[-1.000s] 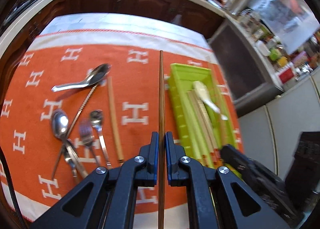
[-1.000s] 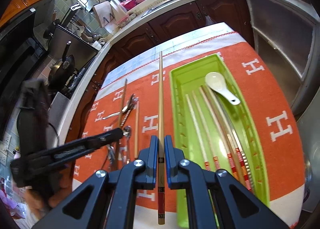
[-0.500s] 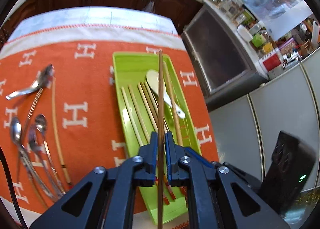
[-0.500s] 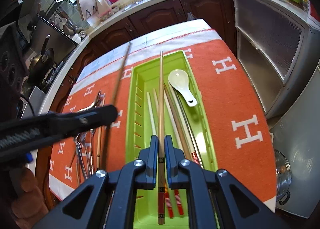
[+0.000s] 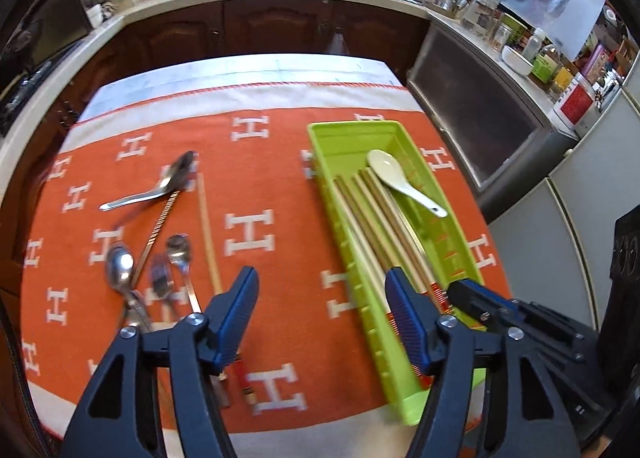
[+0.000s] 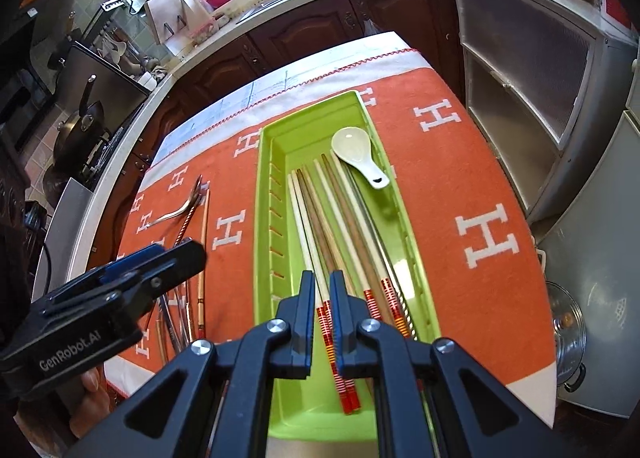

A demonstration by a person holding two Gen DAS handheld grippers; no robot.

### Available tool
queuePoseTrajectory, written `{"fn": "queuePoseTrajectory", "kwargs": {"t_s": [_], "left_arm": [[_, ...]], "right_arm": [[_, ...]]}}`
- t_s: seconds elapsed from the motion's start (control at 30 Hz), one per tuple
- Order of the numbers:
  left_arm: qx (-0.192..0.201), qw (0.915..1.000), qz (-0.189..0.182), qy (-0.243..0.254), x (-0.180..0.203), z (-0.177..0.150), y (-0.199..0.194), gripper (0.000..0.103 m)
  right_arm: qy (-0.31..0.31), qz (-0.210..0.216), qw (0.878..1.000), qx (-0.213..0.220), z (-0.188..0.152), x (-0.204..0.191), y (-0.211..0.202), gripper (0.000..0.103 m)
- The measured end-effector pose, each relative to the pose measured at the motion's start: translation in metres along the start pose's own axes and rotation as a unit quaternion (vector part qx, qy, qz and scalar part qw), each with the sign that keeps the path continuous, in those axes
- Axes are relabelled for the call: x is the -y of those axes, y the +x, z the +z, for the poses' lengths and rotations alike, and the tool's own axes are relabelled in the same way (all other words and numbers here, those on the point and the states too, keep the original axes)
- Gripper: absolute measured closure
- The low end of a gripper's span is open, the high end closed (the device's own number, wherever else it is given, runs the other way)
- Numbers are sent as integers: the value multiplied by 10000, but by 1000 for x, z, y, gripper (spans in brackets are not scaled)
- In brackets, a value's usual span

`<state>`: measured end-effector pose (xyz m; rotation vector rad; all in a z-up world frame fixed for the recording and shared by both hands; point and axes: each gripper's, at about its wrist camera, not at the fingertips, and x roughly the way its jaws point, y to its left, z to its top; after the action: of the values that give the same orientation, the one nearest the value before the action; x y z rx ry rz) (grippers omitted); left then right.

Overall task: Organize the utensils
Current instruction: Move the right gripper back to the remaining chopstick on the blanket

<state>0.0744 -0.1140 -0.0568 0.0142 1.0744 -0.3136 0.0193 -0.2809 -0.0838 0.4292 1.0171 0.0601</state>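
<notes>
The green tray (image 5: 320, 162) lies on the right of the orange cloth. It holds several chopsticks (image 5: 372, 226) and a white ceramic spoon (image 5: 394, 174). My left gripper (image 5: 322, 310) hangs over the cloth just left of the tray, its jaws opening with nothing between them. Left of it lie a loose chopstick (image 5: 208, 226), metal spoons (image 5: 176, 178) and a fork (image 5: 160, 278). My right gripper (image 6: 322, 294) is over the tray's (image 6: 264, 194) near end. It is shut on a red-banded chopstick (image 6: 325, 316) that slants down among the others.
The cloth (image 5: 248, 130) covers a small table with drop-offs at the far and right edges. A grey cabinet (image 5: 480, 118) stands close on the right, and a lidded pot (image 6: 568, 330) sits on the floor. A person's hand (image 6: 92, 390) holds the left gripper.
The left gripper's jaws have spread wide and the brown chopstick has left them. It has shifted left, off the tray and over the cloth. The right gripper's chopstick has tipped down into the tray.
</notes>
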Motion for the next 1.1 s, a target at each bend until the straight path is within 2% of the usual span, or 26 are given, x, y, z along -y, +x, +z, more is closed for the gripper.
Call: {"fn": "queuePoseTrajectory", "kwargs": {"t_s": [0.37, 0.63, 1.1], "left_arm": [[368, 9980, 518, 57, -37, -27, -28, 37], [720, 9941, 808, 20, -61, -41, -49, 31], [888, 9889, 1105, -455, -126, -63, -67, 29]], "right_arm": [[-181, 61, 9998, -12, -11, -35, -4, 96], [-412, 75, 9991, -47, -19, -67, -7, 96], [-793, 93, 9968, -71, -28, -128, -3, 96]]}}
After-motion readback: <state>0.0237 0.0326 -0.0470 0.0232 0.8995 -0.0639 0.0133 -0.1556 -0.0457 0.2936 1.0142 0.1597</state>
